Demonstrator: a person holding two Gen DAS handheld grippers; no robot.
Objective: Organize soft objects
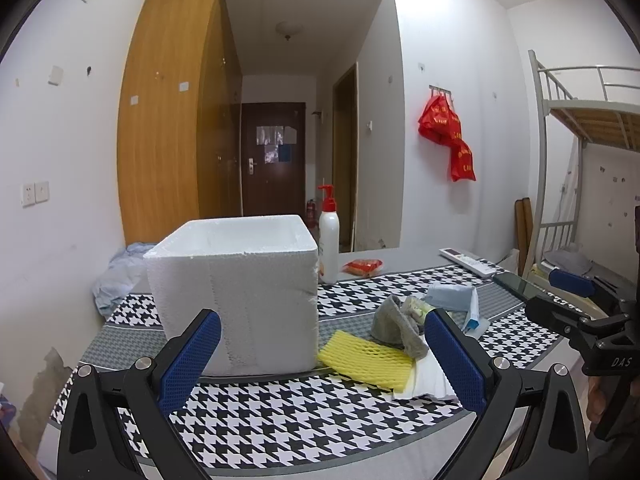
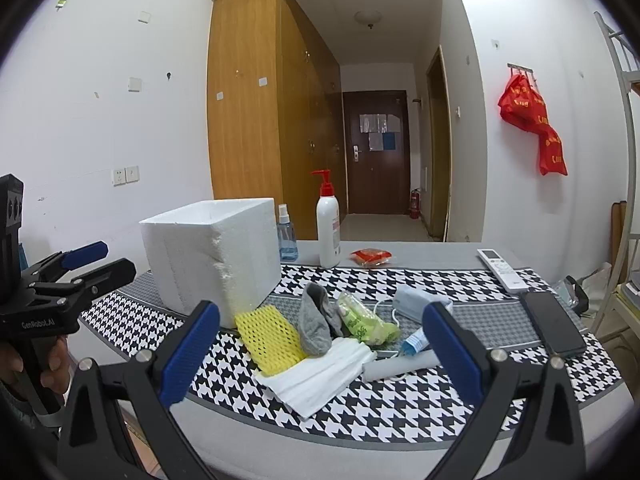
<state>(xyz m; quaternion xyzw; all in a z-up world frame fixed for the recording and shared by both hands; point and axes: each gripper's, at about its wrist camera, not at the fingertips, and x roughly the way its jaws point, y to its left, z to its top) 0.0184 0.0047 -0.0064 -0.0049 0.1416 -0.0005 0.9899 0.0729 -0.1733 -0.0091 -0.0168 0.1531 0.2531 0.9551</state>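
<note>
A white foam box (image 1: 236, 292) (image 2: 212, 256), open at the top, stands on the houndstooth cloth. Beside it lies a pile of soft things: a yellow foam net (image 1: 366, 358) (image 2: 268, 338), a grey sock (image 1: 396, 326) (image 2: 316, 320), folded white tissue (image 2: 320, 376) (image 1: 430, 380), a green plastic bag (image 2: 362, 318), a light blue face mask (image 2: 416, 300) (image 1: 450, 296) and a small tube (image 2: 416, 342). My left gripper (image 1: 322, 360) is open just before the box and the net. My right gripper (image 2: 320, 352) is open, hovering short of the pile. Neither holds anything.
A white pump bottle (image 2: 328, 228) (image 1: 329, 244), a blue spray bottle (image 2: 286, 236) and a red packet (image 2: 371, 257) stand behind the box. A remote (image 2: 502, 270) and a phone (image 2: 554, 322) lie at the right. A metal bunk bed (image 1: 576, 128) is at the far right.
</note>
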